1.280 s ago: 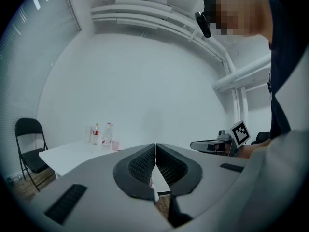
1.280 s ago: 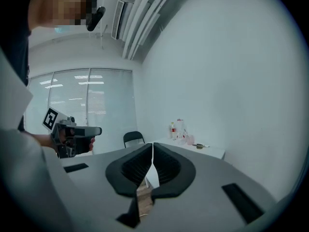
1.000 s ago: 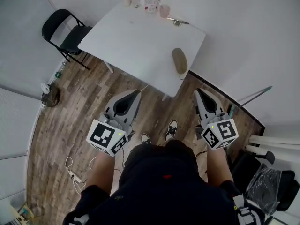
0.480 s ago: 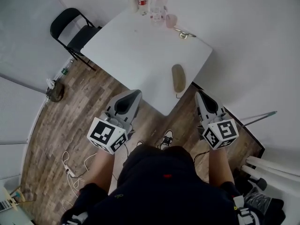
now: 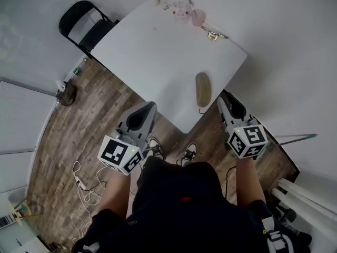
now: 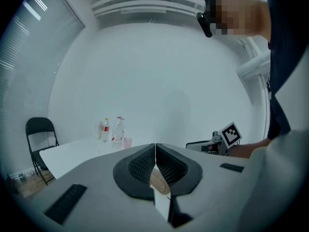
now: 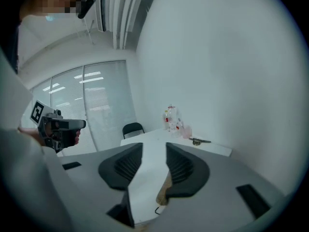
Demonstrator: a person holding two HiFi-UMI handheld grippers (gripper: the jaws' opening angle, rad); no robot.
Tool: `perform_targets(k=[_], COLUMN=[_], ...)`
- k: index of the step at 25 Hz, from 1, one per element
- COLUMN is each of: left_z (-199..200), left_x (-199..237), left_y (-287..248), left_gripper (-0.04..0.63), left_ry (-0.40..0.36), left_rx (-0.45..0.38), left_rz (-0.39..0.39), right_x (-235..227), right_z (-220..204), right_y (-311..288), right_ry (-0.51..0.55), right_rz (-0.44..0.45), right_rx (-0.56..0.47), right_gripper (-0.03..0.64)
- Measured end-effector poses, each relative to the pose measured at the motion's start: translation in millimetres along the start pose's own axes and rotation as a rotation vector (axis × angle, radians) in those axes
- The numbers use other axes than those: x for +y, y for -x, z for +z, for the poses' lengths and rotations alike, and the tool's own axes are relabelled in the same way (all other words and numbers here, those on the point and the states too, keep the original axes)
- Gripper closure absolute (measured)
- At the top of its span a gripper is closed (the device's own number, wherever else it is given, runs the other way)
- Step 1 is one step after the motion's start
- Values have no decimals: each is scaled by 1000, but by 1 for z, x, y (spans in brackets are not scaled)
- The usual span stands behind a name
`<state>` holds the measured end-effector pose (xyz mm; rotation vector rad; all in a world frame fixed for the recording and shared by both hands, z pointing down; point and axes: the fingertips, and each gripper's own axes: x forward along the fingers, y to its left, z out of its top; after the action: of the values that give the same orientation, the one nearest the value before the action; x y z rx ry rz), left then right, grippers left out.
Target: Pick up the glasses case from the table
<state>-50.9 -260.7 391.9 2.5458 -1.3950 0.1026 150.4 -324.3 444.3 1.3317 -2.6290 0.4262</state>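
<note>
While the tan, oblong glasses case point(image 5: 202, 89) lies flat on the white rectangular table point(image 5: 158, 51), close to that table's near corner, neither gripper touches it. Off the table's near edge, the right gripper point(image 5: 225, 100) hovers near the case, its jaws slightly apart and opening, nothing between them. The left gripper point(image 5: 149, 105), further left along that edge, has its 2 jaws pressed together, empty. A black folding chair point(image 5: 87, 25) stands at the table's far-left side.

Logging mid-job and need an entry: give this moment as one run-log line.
stage: pre-grasp | glasses case: on table near front edge, untouched | left gripper: shut, empty | right gripper: opening, empty
</note>
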Motion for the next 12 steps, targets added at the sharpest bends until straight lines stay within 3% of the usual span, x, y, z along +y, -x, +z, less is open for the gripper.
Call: perform_targets(k=[1, 2, 6, 12], left_z=[0, -1, -9, -10], left_x=[4, 9, 35, 55], left_y=[-1, -1, -1, -5], left_gripper=[572, 572, 572, 572], left_ry=[7, 14, 18, -15], left_rx=[-2, -3, 9, 34], left_rz=[-6, -13, -23, -36], right_x=[0, 1, 3, -8], right_z=[-4, -9, -33, -75], right_y=[-8, -17, -54, -95], right_ry=[-11, -11, 26, -33], right_rz=[6, 10, -5, -64], right_rx=[27, 54, 148, 279], right_gripper=[424, 377, 308, 265])
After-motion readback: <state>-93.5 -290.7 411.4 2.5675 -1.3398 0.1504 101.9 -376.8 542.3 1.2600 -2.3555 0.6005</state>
